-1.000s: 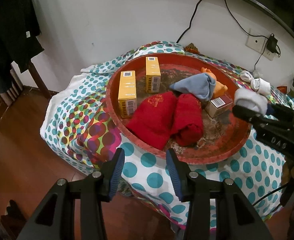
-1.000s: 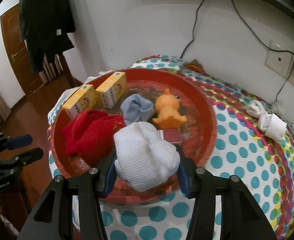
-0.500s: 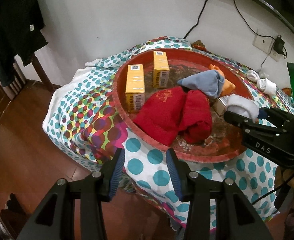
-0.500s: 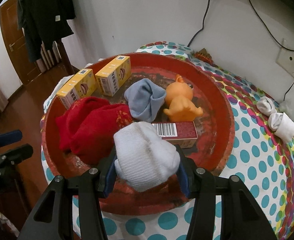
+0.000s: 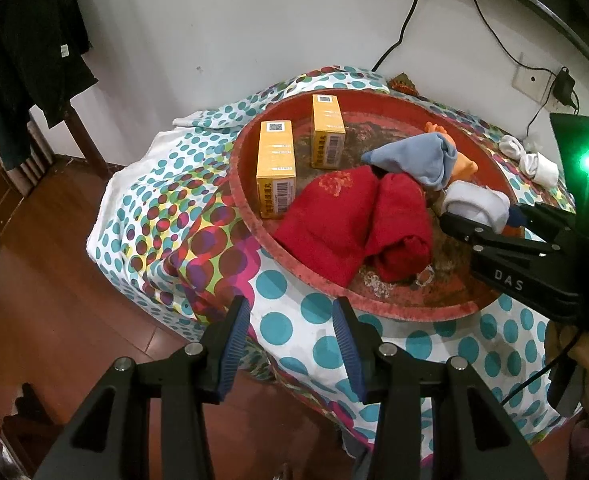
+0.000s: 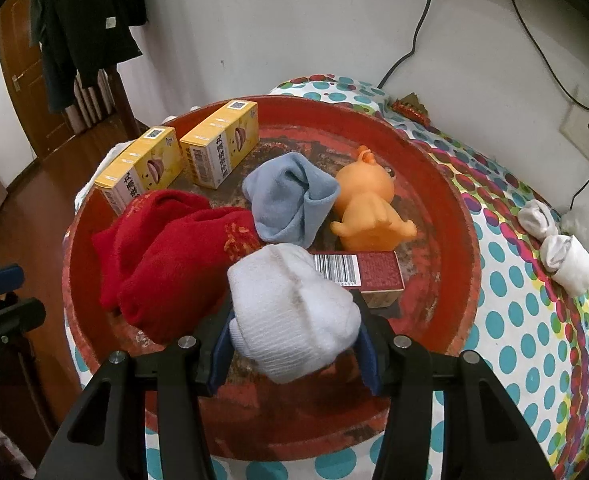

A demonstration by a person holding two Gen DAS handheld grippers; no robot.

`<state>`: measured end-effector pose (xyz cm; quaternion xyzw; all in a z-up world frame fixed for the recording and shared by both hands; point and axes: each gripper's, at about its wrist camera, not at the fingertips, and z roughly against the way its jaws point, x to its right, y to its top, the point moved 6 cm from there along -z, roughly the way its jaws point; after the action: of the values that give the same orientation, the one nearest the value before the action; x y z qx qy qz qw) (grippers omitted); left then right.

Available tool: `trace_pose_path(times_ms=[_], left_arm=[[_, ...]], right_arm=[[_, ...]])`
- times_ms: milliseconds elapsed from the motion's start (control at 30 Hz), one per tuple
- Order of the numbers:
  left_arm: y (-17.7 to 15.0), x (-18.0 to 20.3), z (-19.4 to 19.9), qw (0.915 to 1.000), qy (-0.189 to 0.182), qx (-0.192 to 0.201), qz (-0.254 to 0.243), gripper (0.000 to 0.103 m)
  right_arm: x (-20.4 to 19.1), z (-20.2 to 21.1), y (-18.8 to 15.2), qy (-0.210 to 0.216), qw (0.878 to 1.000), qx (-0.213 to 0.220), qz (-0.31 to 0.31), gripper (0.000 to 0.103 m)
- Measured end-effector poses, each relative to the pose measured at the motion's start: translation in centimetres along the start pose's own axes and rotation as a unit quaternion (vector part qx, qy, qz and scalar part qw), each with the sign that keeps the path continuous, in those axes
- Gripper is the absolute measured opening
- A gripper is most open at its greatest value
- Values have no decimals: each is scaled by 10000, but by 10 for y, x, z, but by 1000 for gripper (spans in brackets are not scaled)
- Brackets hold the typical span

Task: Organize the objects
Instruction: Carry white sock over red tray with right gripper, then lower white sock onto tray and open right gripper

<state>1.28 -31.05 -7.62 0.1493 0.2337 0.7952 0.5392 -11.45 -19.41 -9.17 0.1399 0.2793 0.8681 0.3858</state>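
Right gripper point(image 6: 294, 344) is clamping a white sock point(image 6: 290, 312) in its jaws above the tray's point(image 6: 446, 184) near edge, bare tray floor lying just below between red socks point(image 6: 166, 256) and box point(image 6: 358, 272), while left gripper point(image 5: 290, 344), jaws narrowly apart and empty, is hanging off-tray.

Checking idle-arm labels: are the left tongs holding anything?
No. The left tongs stand open over the dotted cloth with nothing between their blue pads.
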Motion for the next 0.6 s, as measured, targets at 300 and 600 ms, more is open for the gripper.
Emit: trace_pose_path(times_ms=[300, 600], left_arm=[[-1, 1, -3, 10000, -17, -65, -39, 44], [-2, 4, -5, 9999, -8, -98, -92, 44]], right_arm=[[-7, -4, 0, -50, 9999, -9, 104, 51], [-4, 3, -2, 24, 10000, 49, -24, 63]])
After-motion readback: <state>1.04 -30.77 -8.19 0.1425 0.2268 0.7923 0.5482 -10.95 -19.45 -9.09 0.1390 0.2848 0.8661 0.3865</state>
